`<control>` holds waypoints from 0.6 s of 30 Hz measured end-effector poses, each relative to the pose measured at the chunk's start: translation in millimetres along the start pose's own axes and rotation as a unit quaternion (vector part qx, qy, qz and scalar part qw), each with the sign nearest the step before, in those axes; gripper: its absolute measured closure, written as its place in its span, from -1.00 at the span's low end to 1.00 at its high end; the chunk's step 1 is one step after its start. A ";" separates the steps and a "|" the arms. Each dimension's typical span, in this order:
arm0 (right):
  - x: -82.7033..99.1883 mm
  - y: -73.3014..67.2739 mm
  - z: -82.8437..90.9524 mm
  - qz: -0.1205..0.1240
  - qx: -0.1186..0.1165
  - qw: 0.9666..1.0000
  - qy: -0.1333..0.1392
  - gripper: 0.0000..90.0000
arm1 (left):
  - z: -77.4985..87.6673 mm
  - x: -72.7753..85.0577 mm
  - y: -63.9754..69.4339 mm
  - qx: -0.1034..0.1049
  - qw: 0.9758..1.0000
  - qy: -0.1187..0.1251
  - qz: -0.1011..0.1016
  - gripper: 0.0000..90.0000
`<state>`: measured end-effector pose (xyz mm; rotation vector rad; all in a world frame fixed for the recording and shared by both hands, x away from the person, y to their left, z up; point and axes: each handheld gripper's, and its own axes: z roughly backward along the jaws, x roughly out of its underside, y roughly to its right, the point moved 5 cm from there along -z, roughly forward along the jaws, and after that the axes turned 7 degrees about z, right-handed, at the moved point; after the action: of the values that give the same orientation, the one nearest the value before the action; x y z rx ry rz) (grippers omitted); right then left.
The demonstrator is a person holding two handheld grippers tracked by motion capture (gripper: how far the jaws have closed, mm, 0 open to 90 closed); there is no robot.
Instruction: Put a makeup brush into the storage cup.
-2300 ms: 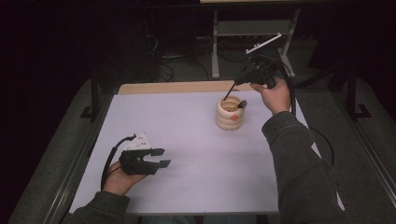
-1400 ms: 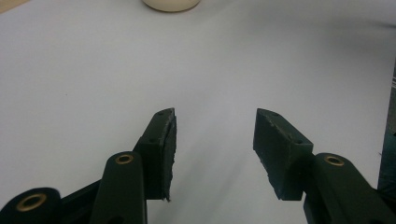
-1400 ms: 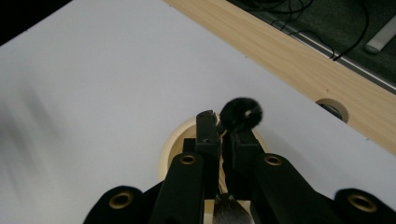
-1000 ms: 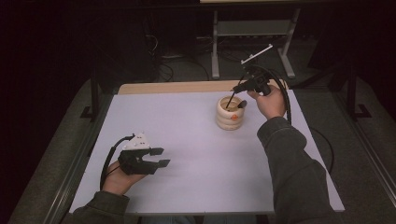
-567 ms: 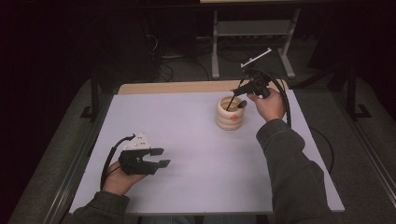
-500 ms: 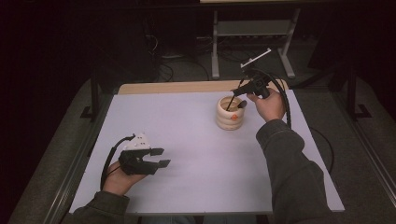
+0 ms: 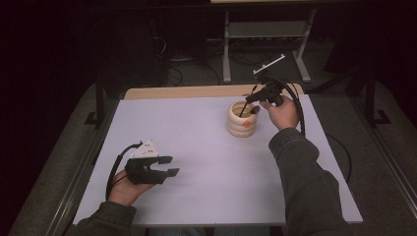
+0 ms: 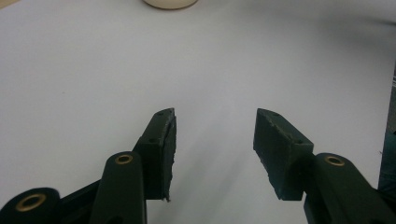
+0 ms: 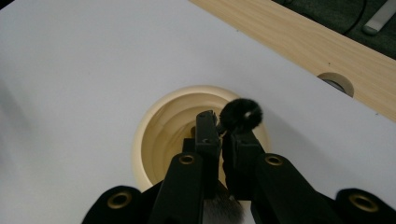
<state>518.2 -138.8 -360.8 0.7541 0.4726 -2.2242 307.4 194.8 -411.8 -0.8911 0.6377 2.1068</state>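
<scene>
A white table (image 7: 206,147), edged by a wooden strip (image 7: 196,92) at its far side, is set in a dark room with a metal stand (image 7: 265,34) behind. The left gripper (image 7: 164,166) is held wide open and empty. The right gripper (image 9: 223,133) is closed on a black brush (image 9: 240,114) over a cream ribbed cup (image 7: 242,119).

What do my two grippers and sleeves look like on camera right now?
Both are black two-jaw tools. The left gripper carries a grey three-cornered plate on top and trails a black cable looping by the wrist. Its jaws have thick dark pads and brass-coloured rivets at the pivots. The right gripper has the same rivets, a pale plate and black cables. Both sleeves are dark grey.
</scene>
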 end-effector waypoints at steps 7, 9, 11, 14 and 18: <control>3.5 1.3 0.0 0.000 0.002 1.000 0.001 0.86 | 0.1 0.3 -0.5 -0.001 1.000 -0.005 -0.004 0.08; 4.2 2.0 -0.1 0.001 0.002 1.000 0.003 0.86 | 0.1 0.3 -0.6 -0.001 1.000 -0.005 -0.005 0.08; 4.5 2.1 -0.3 0.001 0.000 1.000 0.005 0.86 | 0.2 0.2 -0.6 -0.001 1.000 -0.006 -0.005 0.08; 4.6 2.5 -0.7 0.000 0.007 1.000 0.006 0.61 | 0.2 0.1 -0.7 -0.003 1.000 -0.004 -0.003 0.07; 3.3 1.8 5.0 -0.007 0.010 1.000 0.014 0.51 | 0.6 -0.3 -2.3 -0.009 1.000 -0.003 0.000 0.01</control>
<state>515.9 -144.4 -359.3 0.7945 0.4710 -2.2369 309.2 196.5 -411.6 -0.8934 0.6172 2.1171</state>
